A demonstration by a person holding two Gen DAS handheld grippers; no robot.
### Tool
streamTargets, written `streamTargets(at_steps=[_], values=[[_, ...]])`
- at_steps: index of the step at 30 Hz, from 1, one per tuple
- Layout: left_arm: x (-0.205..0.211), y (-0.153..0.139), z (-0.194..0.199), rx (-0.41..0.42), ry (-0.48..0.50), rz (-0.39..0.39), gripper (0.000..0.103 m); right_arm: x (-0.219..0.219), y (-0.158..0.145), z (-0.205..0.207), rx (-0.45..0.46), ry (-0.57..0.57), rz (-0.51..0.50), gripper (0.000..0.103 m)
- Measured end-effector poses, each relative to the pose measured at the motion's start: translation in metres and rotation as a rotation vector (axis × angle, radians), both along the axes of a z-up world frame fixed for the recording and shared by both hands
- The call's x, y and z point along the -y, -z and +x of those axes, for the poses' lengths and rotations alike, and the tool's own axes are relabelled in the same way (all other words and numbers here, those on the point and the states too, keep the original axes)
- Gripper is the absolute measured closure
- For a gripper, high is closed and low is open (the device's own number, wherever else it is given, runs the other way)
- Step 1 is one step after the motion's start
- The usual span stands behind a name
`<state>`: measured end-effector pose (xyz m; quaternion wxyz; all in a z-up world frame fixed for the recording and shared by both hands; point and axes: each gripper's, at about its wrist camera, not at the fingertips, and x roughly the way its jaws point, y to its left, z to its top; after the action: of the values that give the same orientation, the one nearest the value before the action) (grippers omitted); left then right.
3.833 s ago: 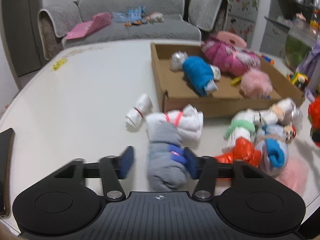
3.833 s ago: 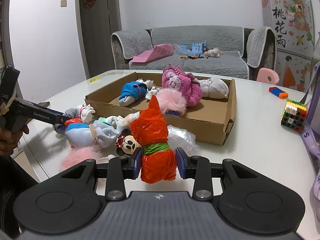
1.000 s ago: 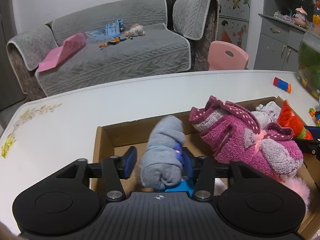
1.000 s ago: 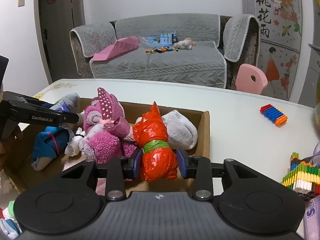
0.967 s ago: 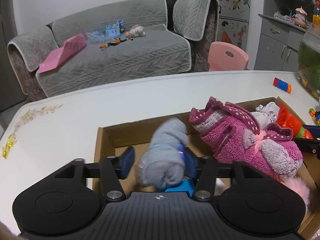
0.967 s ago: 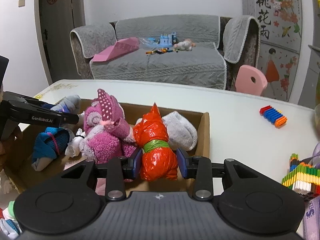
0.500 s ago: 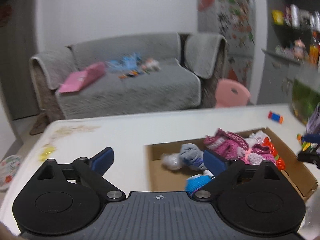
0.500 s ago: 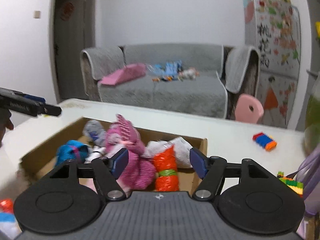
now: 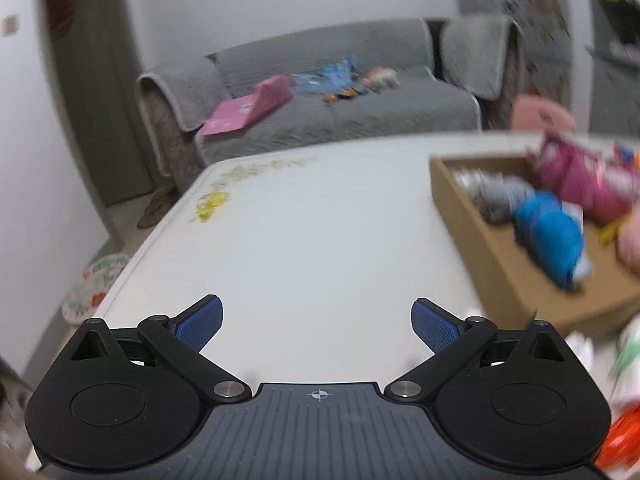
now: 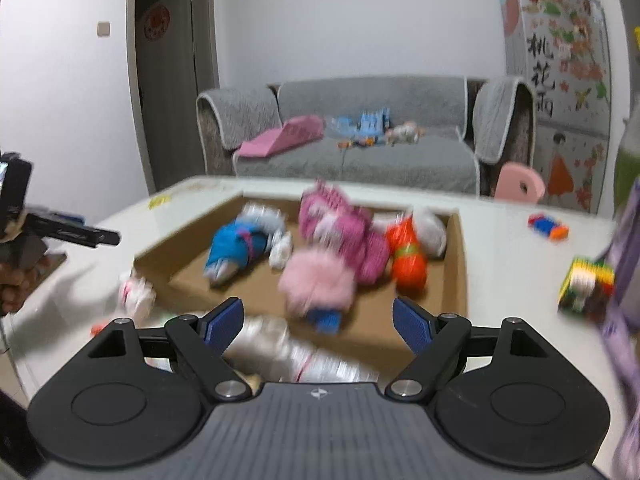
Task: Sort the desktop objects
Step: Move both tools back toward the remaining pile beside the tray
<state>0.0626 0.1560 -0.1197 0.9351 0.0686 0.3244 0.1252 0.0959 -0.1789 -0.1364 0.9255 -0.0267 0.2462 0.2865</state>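
Characters 桃花雨 mark the cabinet; both grippers' jaws, just opening, stand spread and empty.

Brown cardboard box on a white desk — inside, a blue bundle, a magenta dotted plush, an orange bag with a green band.

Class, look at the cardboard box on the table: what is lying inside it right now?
Inside the cardboard box lie a blue bundle, a grey roll, a magenta plush, a fluffy pink ball, an orange bundle and a white bundle. Anything beneath them is hidden.
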Motion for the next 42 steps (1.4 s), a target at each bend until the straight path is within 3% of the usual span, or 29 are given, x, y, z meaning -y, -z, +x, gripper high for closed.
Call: streamTargets(at_steps=[10,20,31,34,38,42], values=[[0.019,0.029,0.017,-0.077,0.07,0.069,0.002,0.001,0.021,0.006,-0.067,0.01,-0.017,0.024],[0.021,0.032,0.004,-0.119,0.177,-0.032,0.003,0.0,0.032,-0.002,-0.089,0.014,-0.041,0.025],[0.021,0.025,-0.009,-0.112,0.212,-0.012,0.001,-0.003,0.029,-0.011,-0.075,0.017,-0.036,0.025],[0.018,0.015,-0.016,-0.079,0.212,-0.07,0.001,-0.001,0.029,-0.007,-0.084,0.028,-0.035,0.025],[0.016,0.01,-0.018,-0.068,0.25,-0.214,0.001,-0.002,0.028,-0.006,-0.083,0.031,-0.035,0.025],[0.024,0.021,-0.007,-0.119,0.249,-0.234,0.001,-0.003,0.027,-0.006,-0.08,0.024,-0.038,0.024]])
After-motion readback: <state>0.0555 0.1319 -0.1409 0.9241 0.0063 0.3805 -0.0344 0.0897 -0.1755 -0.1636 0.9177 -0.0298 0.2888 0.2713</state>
